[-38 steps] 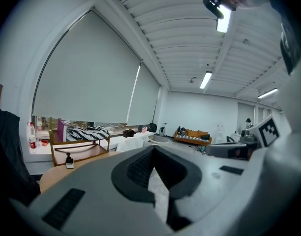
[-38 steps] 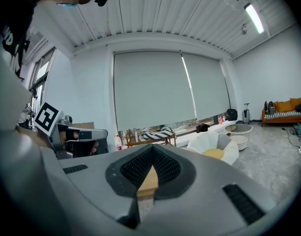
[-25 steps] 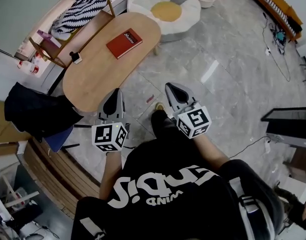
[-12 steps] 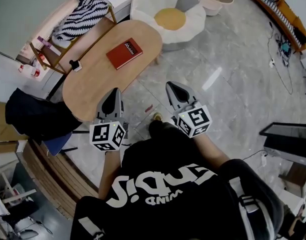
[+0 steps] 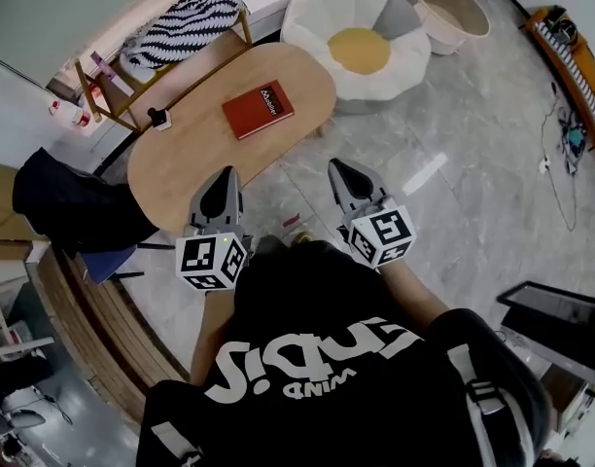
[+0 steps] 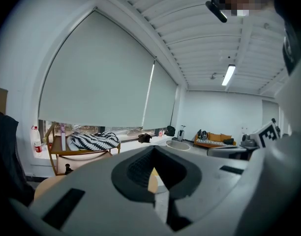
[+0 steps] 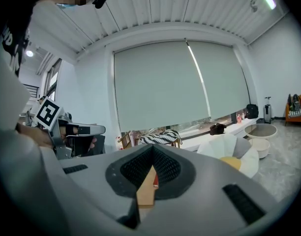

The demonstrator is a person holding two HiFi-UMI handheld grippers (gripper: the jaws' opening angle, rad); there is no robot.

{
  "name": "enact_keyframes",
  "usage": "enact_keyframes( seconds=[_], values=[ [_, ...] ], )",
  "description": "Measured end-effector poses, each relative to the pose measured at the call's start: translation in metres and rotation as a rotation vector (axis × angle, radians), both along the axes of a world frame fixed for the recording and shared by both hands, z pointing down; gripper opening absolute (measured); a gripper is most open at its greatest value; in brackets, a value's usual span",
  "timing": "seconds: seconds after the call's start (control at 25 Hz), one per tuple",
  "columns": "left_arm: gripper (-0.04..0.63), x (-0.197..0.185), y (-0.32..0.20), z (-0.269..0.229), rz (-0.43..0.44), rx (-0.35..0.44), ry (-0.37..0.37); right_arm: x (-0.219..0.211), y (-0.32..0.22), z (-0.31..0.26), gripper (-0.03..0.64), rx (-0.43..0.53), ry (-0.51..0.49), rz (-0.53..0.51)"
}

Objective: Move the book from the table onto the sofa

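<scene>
Now: reach for the book

Left gripper [image 5: 226, 173] and right gripper [image 5: 334, 167] both pinched closed, empty. Red book [image 5: 259, 110] lies flat on table [image 5: 181, 168], ahead of both tips, well apart. Open jaws early; approach its near edge level.

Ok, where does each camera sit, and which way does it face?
Head view: on the person's head, looking steeply down at the table with the book; shows the black shirt, the left gripper and right gripper, both shut.
Left gripper view: on the left gripper, looking along its shut jaws at the window blind; the right gripper shows at the right edge.
Right gripper view: on the right gripper, facing the same blind, sofa at right; the left gripper shows at left.
Shared: all three show the striped cloth.
</scene>
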State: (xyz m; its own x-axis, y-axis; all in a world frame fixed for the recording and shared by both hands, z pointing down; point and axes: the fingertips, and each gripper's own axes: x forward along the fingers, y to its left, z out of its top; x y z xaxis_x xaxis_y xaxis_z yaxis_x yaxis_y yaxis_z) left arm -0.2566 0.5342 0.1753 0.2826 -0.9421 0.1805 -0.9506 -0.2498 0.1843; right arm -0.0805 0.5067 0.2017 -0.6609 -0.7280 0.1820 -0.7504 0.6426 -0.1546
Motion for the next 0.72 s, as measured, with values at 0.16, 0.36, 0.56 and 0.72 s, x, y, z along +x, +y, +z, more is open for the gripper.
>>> enact_keyframes(
  seconds=[0.16, 0.36, 0.56, 0.72],
  values=[
    [0.006, -0.011, -0.014, 0.003, -0.030, -0.004, -0.011, -0.012, -0.020, 0.002, -0.002, 0.004, -0.004, -0.025],
    [0.006, -0.017, -0.036, 0.013, -0.034, -0.006, -0.007, -0.019, -0.040, 0.008, -0.002, 0.001, -0.004, -0.029],
    [0.006, -0.019, -0.064, 0.024, -0.024, -0.016, 0.006, -0.018, -0.067, 0.013, -0.002, 0.002, 0.006, -0.012],
    [0.006, -0.021, -0.092, 0.031, -0.013, -0.025, 0.015, -0.017, -0.095, 0.020, -0.002, -0.017, 0.013, 0.009]
  ],
)
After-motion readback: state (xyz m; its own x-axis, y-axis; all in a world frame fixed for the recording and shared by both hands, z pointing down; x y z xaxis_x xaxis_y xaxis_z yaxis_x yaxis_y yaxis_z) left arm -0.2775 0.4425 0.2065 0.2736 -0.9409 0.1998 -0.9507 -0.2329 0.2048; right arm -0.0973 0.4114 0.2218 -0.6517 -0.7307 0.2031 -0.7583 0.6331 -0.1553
